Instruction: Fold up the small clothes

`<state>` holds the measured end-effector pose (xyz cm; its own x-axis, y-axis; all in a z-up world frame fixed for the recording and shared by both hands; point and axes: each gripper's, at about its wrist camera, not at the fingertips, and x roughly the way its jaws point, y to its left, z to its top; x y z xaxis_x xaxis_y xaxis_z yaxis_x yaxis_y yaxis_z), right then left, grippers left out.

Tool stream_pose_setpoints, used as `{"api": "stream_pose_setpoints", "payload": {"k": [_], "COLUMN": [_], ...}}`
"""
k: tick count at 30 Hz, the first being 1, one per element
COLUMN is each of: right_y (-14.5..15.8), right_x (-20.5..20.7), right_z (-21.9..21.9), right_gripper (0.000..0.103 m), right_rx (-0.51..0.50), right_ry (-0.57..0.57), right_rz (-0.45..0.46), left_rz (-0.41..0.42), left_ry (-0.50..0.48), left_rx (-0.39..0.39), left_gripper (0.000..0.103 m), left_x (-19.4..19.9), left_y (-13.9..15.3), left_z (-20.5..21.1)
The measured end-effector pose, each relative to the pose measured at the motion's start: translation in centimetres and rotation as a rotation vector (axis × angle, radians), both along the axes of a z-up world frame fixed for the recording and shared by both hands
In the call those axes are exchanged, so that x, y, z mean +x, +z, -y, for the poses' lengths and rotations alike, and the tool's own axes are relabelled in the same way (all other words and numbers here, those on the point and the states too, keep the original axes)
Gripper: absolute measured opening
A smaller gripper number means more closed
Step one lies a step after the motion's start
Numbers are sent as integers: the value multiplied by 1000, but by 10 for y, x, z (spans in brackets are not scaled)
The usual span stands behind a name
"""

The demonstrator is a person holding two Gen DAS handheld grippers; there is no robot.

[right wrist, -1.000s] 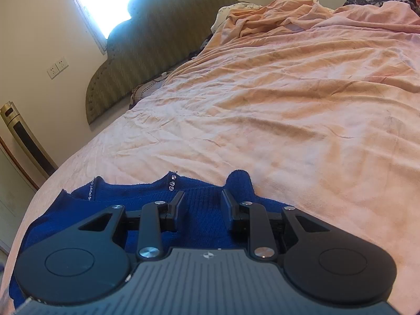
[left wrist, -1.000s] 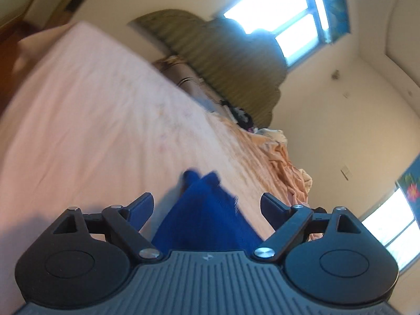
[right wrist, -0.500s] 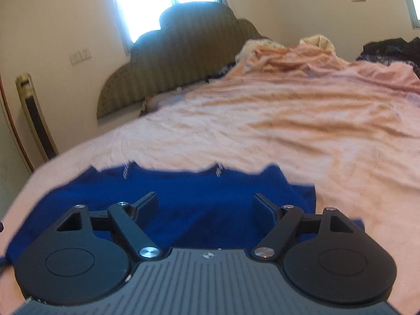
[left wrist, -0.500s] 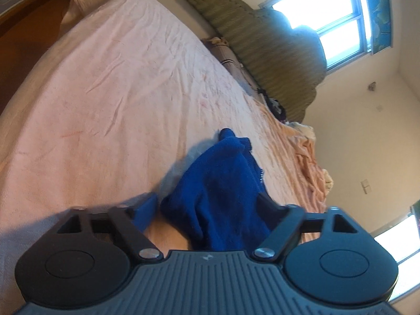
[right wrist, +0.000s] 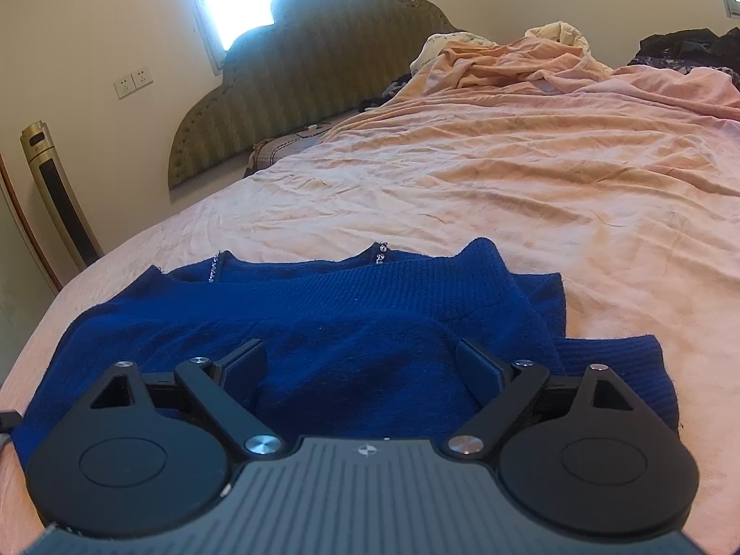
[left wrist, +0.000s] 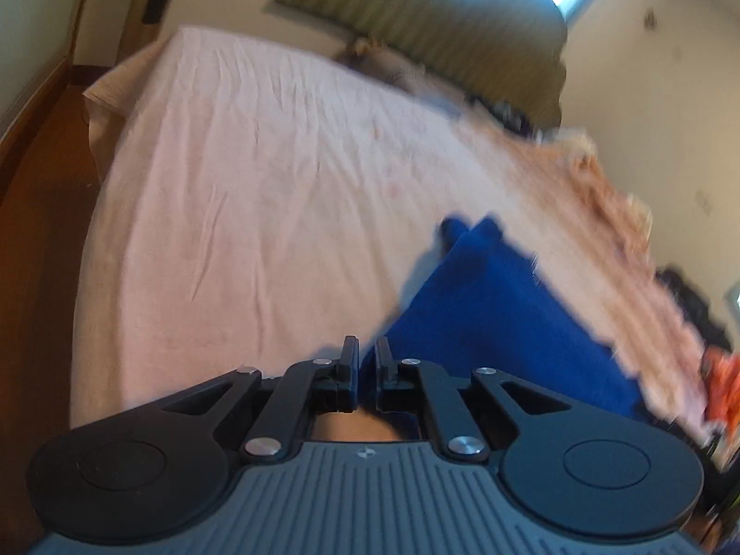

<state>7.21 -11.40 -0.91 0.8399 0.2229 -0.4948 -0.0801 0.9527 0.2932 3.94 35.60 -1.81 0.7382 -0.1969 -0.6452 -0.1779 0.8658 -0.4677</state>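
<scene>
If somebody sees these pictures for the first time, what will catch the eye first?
The bright blue sweater stands out, spread on the pink bedsheet just ahead of the open right tool. Behind it rises the green striped headboard under a glaring window. The left tool is nearly closed at the sweater's edge.

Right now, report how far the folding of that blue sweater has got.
Done: the blue sweater lies on the pink bedsheet, one sleeve already folded across it. In hand: the left gripper is nearly shut at its edge; grip unclear. The right gripper hovers open. Left: the remaining folds.
</scene>
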Motion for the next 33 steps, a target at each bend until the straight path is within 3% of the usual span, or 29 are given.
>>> {"api": "stream_pose_setpoints", "payload": {"k": [2, 4, 5, 6, 7, 8, 22, 33], "right_y": [0, 0, 0, 0, 0, 0, 1, 1], "right_x": [-1, 0, 0, 0, 0, 0, -2, -3], "right_z": [0, 0, 0, 0, -1, -1, 0, 2], "right_gripper": [91, 91, 91, 91, 92, 92, 92, 92], "right_rx": [1, 9, 11, 11, 9, 6, 13, 16], "right_ry": [1, 0, 0, 1, 2, 3, -1, -2], "right_rz": [1, 3, 3, 2, 2, 1, 7, 9], "left_rz": [20, 9, 12, 21, 32, 49, 2, 10], "left_ry": [14, 46, 61, 78, 90, 98, 132, 136], "left_rx": [-20, -51, -61, -66, -66, -68, 20, 61], "left_gripper": [11, 25, 42, 68, 87, 90, 92, 100], "left_x": [-7, -18, -26, -35, -43, -50, -31, -28], "left_y": [-3, 0, 3, 7, 11, 15, 11, 10], "left_z": [-3, -4, -3, -1, 3, 7, 50, 61]}}
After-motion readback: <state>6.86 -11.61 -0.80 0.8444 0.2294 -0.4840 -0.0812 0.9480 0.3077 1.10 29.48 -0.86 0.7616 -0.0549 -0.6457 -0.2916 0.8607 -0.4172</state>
